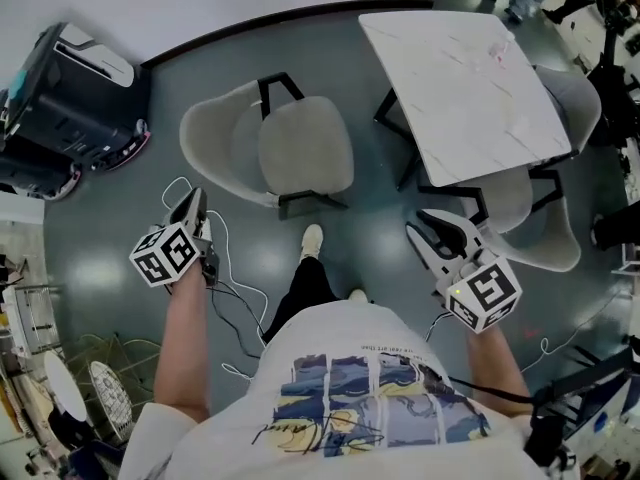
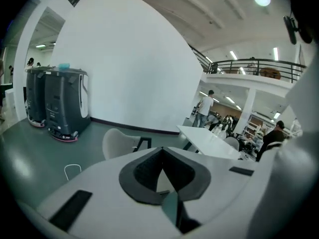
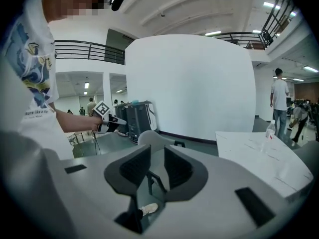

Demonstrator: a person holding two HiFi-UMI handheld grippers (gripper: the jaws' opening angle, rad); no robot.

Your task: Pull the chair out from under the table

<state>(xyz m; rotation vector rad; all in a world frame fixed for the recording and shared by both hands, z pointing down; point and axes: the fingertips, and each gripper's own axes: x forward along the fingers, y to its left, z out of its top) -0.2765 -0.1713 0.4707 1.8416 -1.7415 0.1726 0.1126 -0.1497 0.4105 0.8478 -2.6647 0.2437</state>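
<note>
At the upper left of the head view you see a dark machine [image 1: 60, 108] that stands on the grey floor [image 1: 110, 258] near the white wall. Below it, at the left middle of the frame, you hold the left gripper [image 1: 192, 200]. In the left gripper view its two jaws are pressed together and there is nothing between them. Thin white cables [image 1: 235, 268] lie on the floor just beside this gripper.

The chair [image 1: 290, 153], light grey with black legs, is in the upper middle of the head view. It stands free on the floor, to the left of the counter [image 1: 465, 93], and no part of it is under the counter top. Neither gripper touches the chair. Your light shoe [image 1: 312, 238] is on the floor just below the chair.

At the right middle you hold the right gripper [image 1: 425, 220]. In the right gripper view its jaws stand moderately apart, and only the floor, a black leg of the chair and your shoe show through the gap; the pads hold nothing.

The counter, white with a marble pattern, takes the upper right of the head view. Two more grey chairs [image 1: 545, 228] are partly pushed under it at its right and lower sides. In the right gripper view a clear bottle [image 3: 269, 133] stands on it.
</note>
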